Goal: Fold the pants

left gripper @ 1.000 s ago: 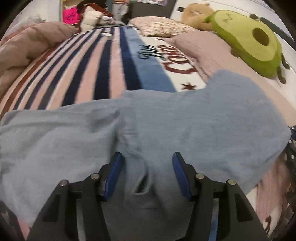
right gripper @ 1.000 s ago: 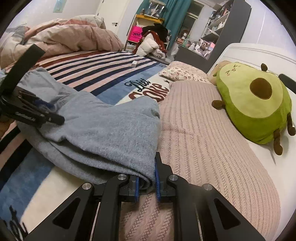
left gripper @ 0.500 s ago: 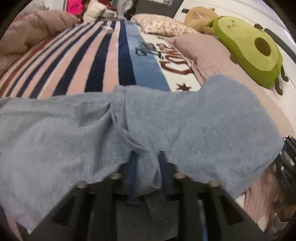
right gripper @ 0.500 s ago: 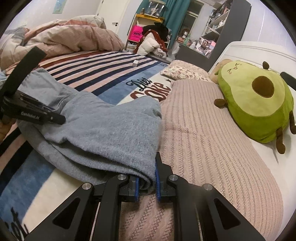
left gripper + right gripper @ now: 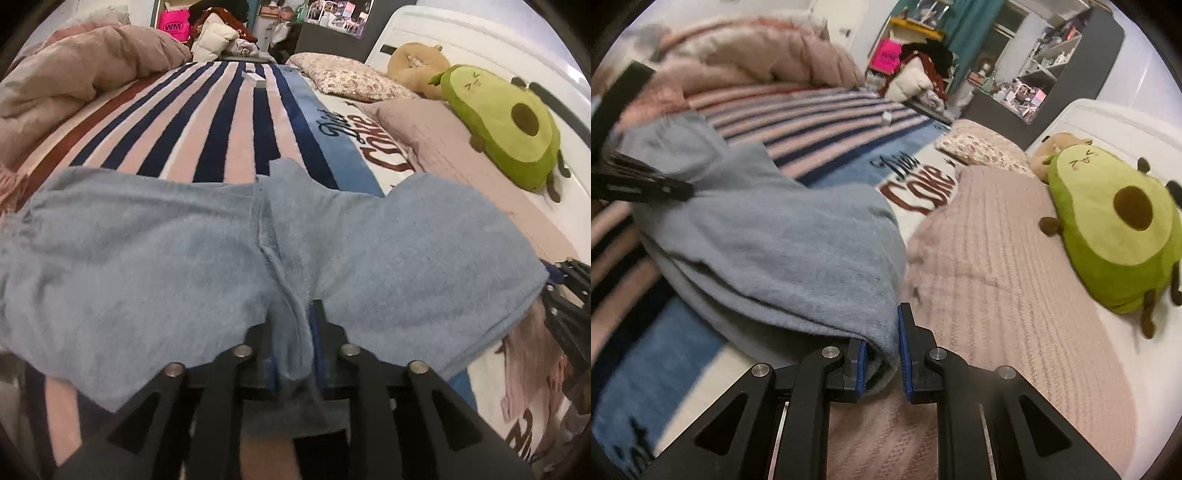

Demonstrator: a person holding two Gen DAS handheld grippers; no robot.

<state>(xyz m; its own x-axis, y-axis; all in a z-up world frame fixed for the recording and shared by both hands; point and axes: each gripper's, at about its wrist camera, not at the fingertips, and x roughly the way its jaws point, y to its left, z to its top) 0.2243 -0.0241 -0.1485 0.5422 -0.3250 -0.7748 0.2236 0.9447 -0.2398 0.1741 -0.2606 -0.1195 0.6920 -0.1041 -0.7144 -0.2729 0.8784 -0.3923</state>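
Note:
Light blue fleece pants [image 5: 147, 266] lie across the striped bed blanket [image 5: 207, 122]. My left gripper [image 5: 293, 332] is shut on a fold of the pants at the crotch seam and holds the cloth lifted off the bed. My right gripper [image 5: 881, 354] is shut on the pants [image 5: 783, 251] at one end of a folded leg, near the pink knitted cover [image 5: 997, 280]. The left gripper [image 5: 642, 184] shows at the left edge of the right wrist view. The right gripper [image 5: 565, 306] shows at the right edge of the left wrist view.
A green avocado plush [image 5: 1115, 221] lies on the right by the white headboard [image 5: 480, 40]. A floral pillow [image 5: 351, 77] and a tan plush [image 5: 413, 66] lie behind it. A bunched pink duvet [image 5: 74, 81] fills the left. Cluttered shelves [image 5: 1034, 74] stand beyond the bed.
My left gripper has closed on the pants at the crotch seam and lifted them. My right gripper has kept its hold and risen with the leg end.

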